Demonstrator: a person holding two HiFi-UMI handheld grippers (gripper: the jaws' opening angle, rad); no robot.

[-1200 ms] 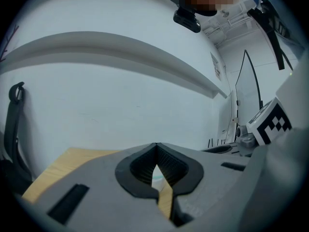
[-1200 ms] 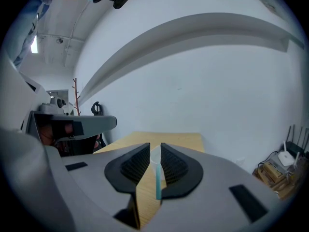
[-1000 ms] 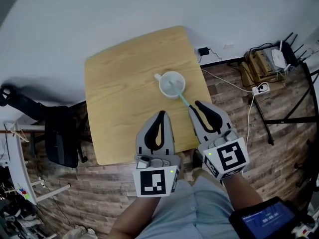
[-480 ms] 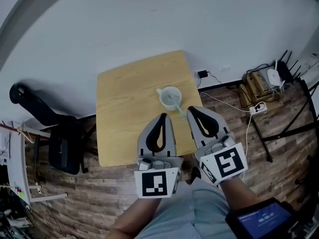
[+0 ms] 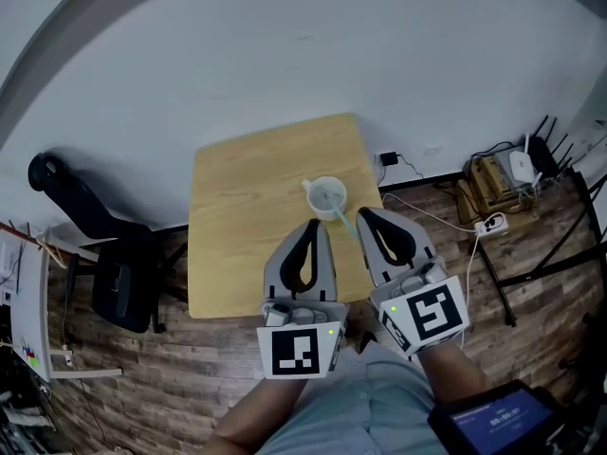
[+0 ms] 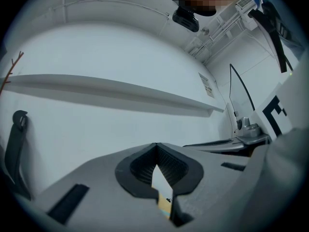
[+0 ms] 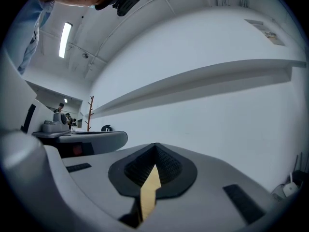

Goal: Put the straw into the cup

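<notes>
A white cup (image 5: pixel 325 197) stands on the small wooden table (image 5: pixel 247 226), near its right edge. A light blue straw (image 5: pixel 340 215) has one end in the cup and leans out over the rim toward me. My left gripper (image 5: pixel 311 223) is shut, held high over the table's near edge with nothing in it. My right gripper (image 5: pixel 364 213) is also shut, its tip close to the straw's outer end in the head view; whether they touch is unclear. In the left gripper view the left gripper (image 6: pixel 155 145) faces a white wall. The right gripper (image 7: pixel 155 145) faces the same wall, nothing between its jaws.
A black office chair (image 5: pixel 116 278) stands left of the table. On the wooden floor to the right lie a power strip (image 5: pixel 493 222), cables and boxes with a router (image 5: pixel 520 167). A dark screen (image 5: pixel 503 423) sits at the lower right. A white wall is behind the table.
The head view has pulled up and back, so the table and cup look smaller and farther. Both grippers stay shut and sit higher above the table. The straw stays in the cup.
</notes>
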